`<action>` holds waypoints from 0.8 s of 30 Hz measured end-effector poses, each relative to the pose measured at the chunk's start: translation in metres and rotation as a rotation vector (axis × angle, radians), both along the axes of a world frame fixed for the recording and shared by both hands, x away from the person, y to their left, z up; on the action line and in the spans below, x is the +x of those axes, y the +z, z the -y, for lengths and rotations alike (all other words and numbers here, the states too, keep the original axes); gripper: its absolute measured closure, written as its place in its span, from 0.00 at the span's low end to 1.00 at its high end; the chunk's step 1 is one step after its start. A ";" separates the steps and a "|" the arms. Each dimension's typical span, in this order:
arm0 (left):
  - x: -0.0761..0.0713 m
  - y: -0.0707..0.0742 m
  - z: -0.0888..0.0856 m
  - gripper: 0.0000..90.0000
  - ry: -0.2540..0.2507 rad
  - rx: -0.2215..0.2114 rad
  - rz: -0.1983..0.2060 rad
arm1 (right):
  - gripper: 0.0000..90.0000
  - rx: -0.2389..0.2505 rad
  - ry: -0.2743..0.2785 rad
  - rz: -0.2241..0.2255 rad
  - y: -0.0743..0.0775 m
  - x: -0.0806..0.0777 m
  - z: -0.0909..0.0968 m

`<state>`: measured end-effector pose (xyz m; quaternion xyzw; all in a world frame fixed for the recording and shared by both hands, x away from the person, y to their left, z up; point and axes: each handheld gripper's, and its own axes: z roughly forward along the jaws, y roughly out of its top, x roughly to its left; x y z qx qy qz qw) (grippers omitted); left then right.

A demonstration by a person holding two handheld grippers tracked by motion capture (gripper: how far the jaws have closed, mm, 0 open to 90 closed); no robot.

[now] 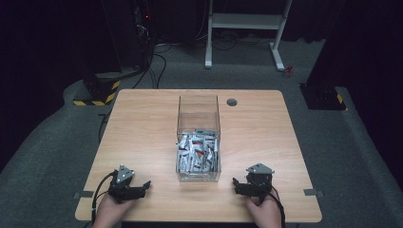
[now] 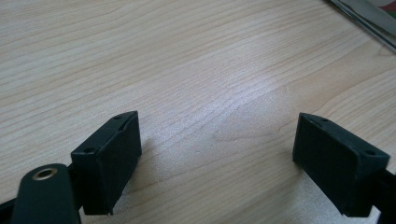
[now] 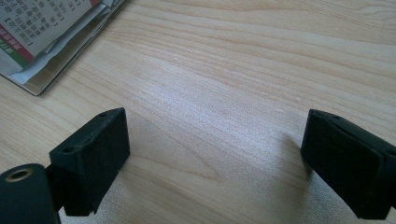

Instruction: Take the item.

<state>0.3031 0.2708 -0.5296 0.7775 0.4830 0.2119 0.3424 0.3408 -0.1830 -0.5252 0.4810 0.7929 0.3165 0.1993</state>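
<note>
A clear plastic box (image 1: 198, 137) stands upright at the middle of the wooden bench (image 1: 142, 123), open at the top and about half full of small white, grey and red packets (image 1: 197, 154) heaped loosely inside — what is printed on them is too small to read from the high view. Its near wall faces the person's edge of the bench.

The left gripper (image 1: 141, 188) rests low on the bench near the front edge, to the left of the box and apart from it, held in the person's left hand (image 1: 110, 211). Its jaws are spread wide with bare wood between them; it holds nothing. In the left gripper view the box's bottom corner (image 2: 369, 18) shows at the upper right.

The right gripper (image 1: 237, 185) sits likewise to the right of the box, in the right hand (image 1: 265, 213), jaws wide apart and holding nothing. The right gripper view catches the box corner (image 3: 51, 42) at upper left — printed packets press against the clear wall.
</note>
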 end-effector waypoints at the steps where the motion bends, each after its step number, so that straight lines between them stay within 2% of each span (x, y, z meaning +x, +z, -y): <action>1: 0.000 0.000 0.000 0.17 0.000 0.000 0.001 | 0.09 0.000 0.001 0.000 0.000 0.000 0.000; 24: -0.001 0.001 0.000 0.17 0.004 0.005 -0.010 | 0.09 0.001 0.006 -0.001 0.000 -0.001 0.000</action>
